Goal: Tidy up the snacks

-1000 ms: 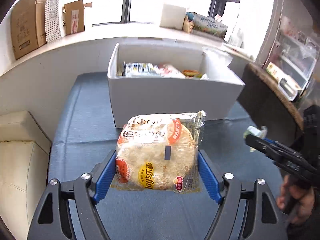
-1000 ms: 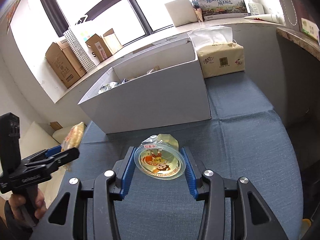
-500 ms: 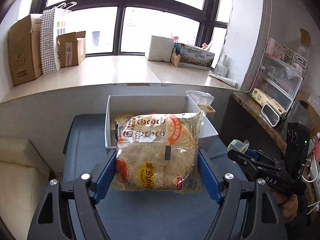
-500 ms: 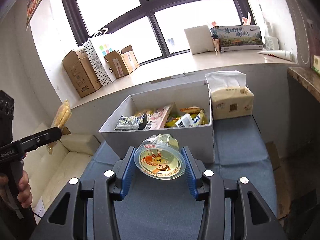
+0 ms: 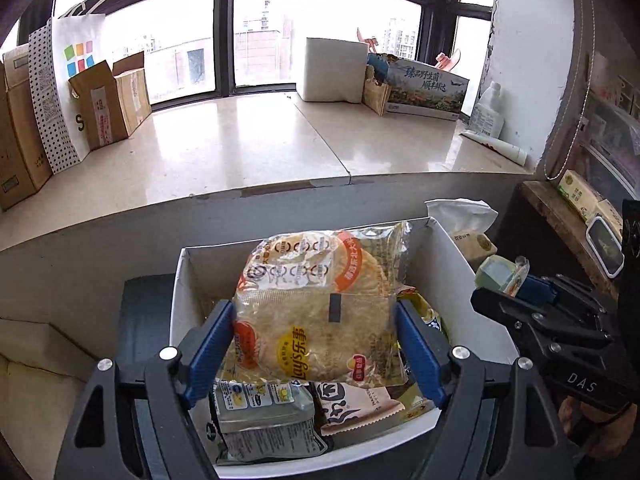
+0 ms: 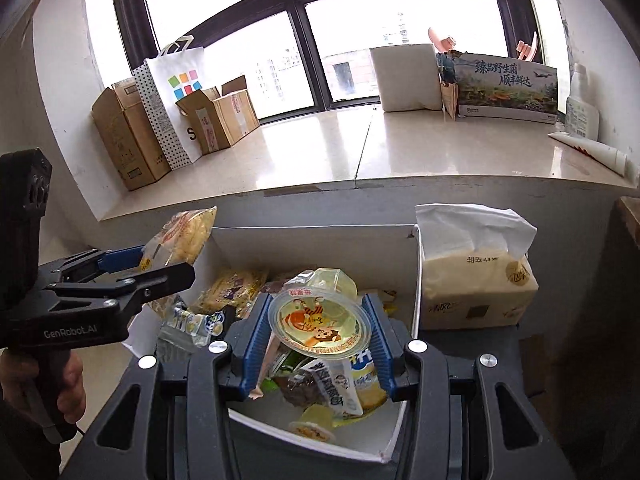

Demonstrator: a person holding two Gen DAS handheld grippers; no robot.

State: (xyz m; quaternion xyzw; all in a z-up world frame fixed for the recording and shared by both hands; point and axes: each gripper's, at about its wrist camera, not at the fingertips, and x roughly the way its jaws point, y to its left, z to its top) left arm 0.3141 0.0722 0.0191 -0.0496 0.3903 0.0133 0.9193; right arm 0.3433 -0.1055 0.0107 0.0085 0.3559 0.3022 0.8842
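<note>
My left gripper (image 5: 314, 308) has a clear bag of Lay's chips (image 5: 304, 272) between its blue pads, which still touch its sides while the jaws are opening. The bag hangs over the open white box (image 5: 452, 248), which holds several snack packs. My right gripper (image 6: 316, 304) is shut on a round jelly cup (image 6: 320, 320) with a cartoon lid, tilted above the same white box (image 6: 320, 240). The right wrist view shows the left gripper (image 6: 160, 268) and its chips bag (image 6: 180, 236) at the box's left end. The left wrist view shows the right gripper (image 5: 504, 284) with the jelly cup (image 5: 498, 272) at the box's right end.
A tissue pack (image 6: 476, 292) stands against the box's right wall. The box rests on a blue-covered table (image 5: 144, 320). Behind it runs a pale window sill (image 5: 240, 152) with cardboard boxes (image 6: 128, 136), a dotted paper bag and a printed carton (image 6: 504, 88). A cream cushion lies at the left.
Both grippers rose and moved forward from above the table to over the open box, each carrying its snack. The box's contents now show beneath them.
</note>
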